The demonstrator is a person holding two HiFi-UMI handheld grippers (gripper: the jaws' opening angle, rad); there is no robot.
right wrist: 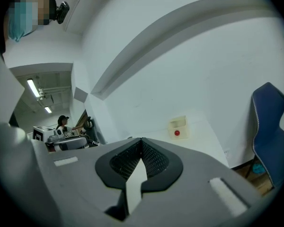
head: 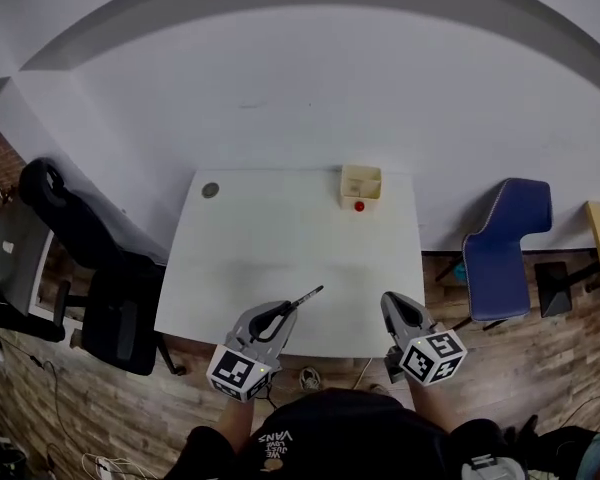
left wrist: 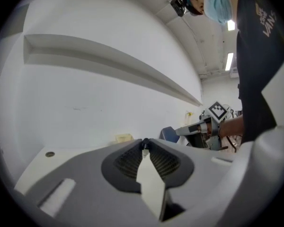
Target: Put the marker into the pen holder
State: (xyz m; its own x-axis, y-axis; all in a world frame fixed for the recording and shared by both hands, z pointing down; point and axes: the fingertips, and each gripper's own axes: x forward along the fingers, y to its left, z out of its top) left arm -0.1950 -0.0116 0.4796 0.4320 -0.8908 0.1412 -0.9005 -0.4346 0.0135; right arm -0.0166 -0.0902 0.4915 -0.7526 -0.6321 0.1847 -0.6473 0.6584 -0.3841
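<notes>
- Left gripper (head: 283, 315): jaws pinch the marker (head: 306, 298) by one end, and the dark barrel juts forward over the table's near edge.
- Right gripper (head: 398, 306): jaws pressed together, nothing between them.
- Pen holder (head: 361, 181): beige box at the table's far right, well apart from the marker.
- Risk: the end-only pinch may let the marker swivel or drop in transit. A tilted tip could strike the holder's rim.
- Surface: white table (head: 280, 258), with a small round disc (head: 210, 190) at far left.
- Room: white wall, wood floor, black office chair (head: 90, 268) left, blue chair (head: 505, 248) right.
</notes>
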